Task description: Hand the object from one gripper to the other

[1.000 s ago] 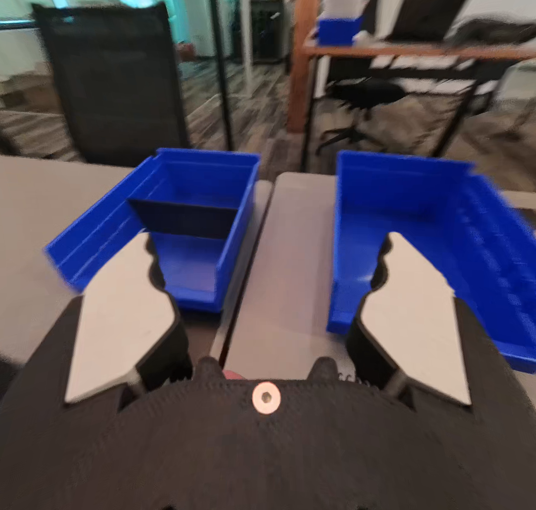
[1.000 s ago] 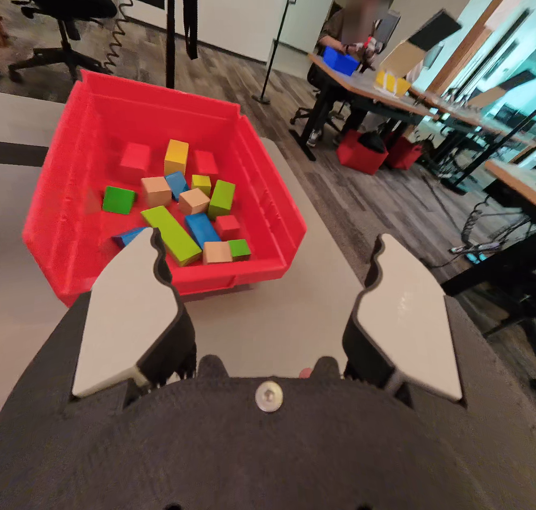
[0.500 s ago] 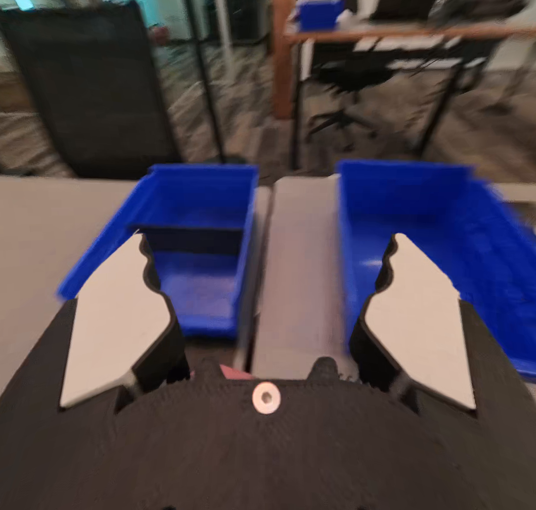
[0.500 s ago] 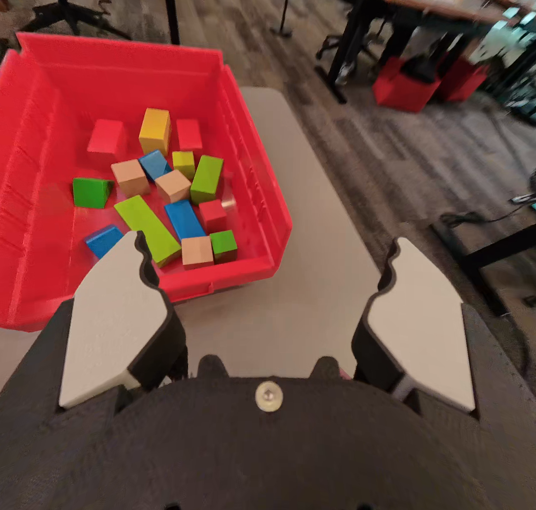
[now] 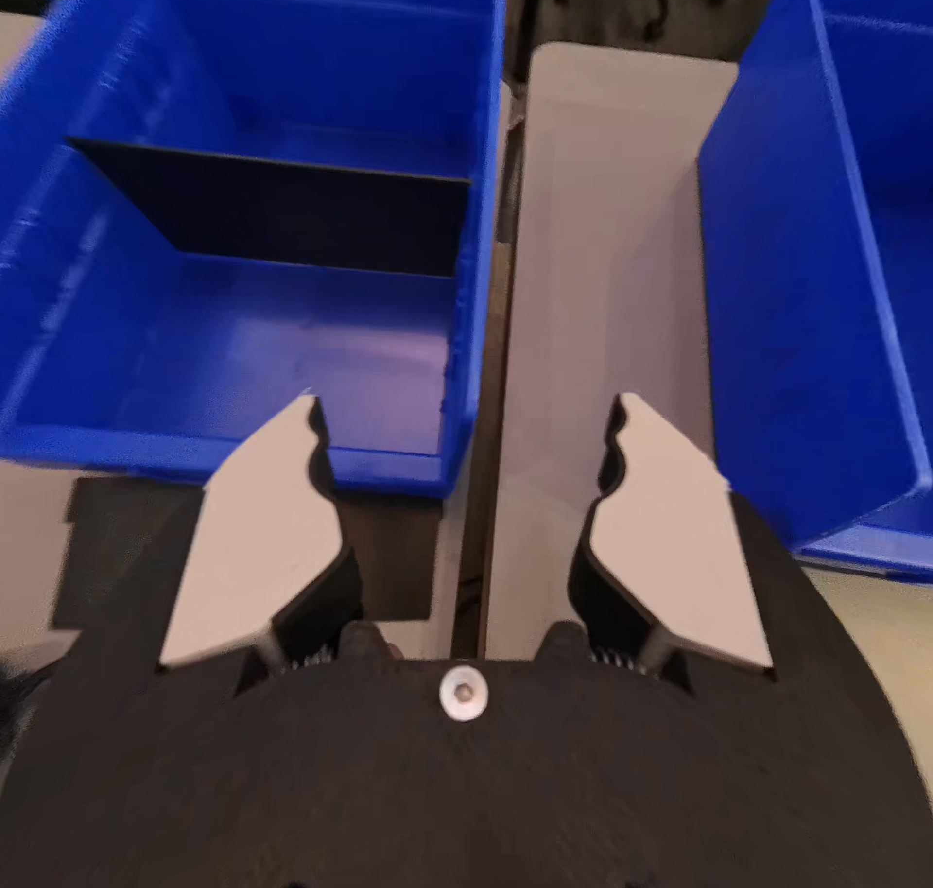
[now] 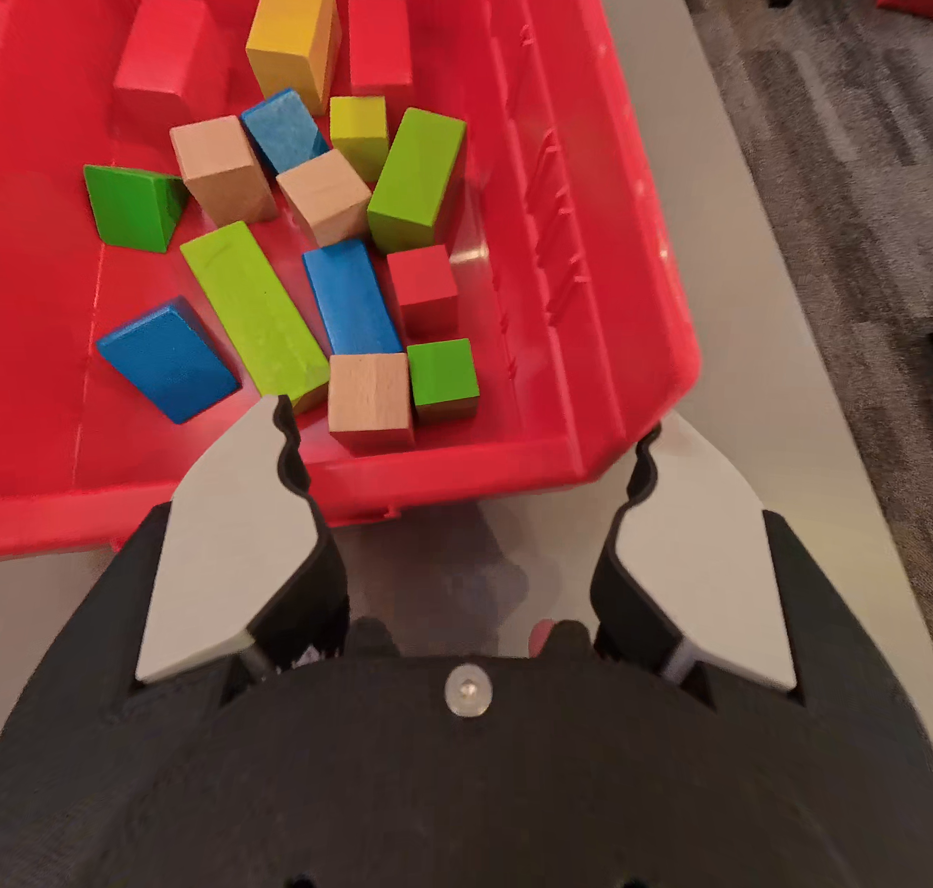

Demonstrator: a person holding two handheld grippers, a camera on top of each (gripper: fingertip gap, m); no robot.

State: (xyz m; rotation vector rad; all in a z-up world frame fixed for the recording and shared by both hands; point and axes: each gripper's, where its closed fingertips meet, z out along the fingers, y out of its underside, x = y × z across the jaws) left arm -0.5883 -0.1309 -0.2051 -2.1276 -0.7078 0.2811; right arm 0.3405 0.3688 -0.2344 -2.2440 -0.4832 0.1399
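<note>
Left wrist view: close above the divided blue bin point(image 5: 242, 207), facing steeply down and forward.
Right wrist view: close above the red bin point(image 6: 580, 268), facing steeply down.
Shared: nothing visible in both.

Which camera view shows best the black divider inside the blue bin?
The left wrist view. There the black divider crosses the blue bin from wall to wall, seen whole from above. The right wrist view shows nothing of it, only the red bin with coloured blocks.

We see the red bin point(image 6: 580, 268) cut off at the top and left edges; the right-hand blue bin point(image 5: 787, 258) runs past the right edge, its inside mostly unseen.
</note>
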